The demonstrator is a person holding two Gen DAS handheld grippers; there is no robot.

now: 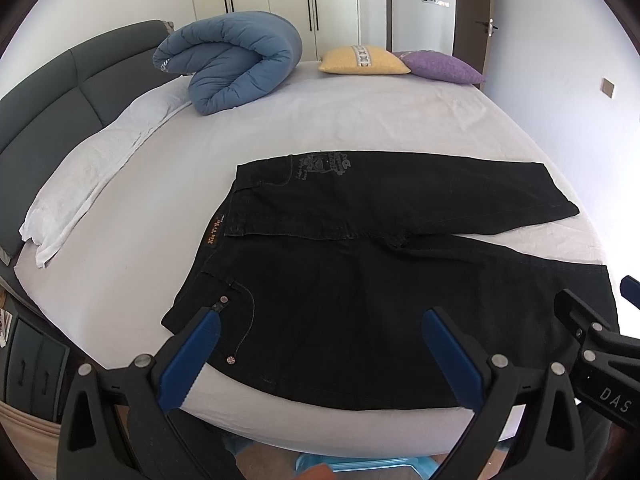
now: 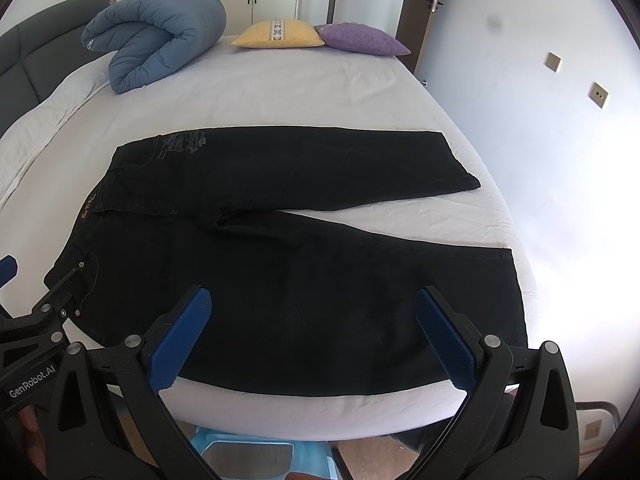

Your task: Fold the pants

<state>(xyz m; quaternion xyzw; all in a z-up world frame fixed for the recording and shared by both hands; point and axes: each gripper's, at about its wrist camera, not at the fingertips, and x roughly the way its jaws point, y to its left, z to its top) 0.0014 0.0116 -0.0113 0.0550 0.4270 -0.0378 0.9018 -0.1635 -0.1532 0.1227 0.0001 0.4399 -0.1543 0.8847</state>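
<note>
Black pants (image 1: 360,280) lie flat on the bed, waistband to the left, both legs spread to the right in a V. They also show in the right wrist view (image 2: 300,272). My left gripper (image 1: 320,320) is open and empty, held above the waist end near the front pocket. My right gripper (image 2: 312,300) is open and empty, held above the near leg. Each gripper's edge shows in the other's view: the right gripper (image 1: 600,344) and the left gripper (image 2: 36,320).
The bed (image 1: 320,128) has a white sheet and a dark headboard (image 1: 60,100) on the left. A rolled blue duvet (image 1: 232,60), a yellow pillow (image 1: 364,60) and a purple pillow (image 1: 444,68) sit at the far side. A blue stool (image 2: 248,452) stands below the bed's near edge.
</note>
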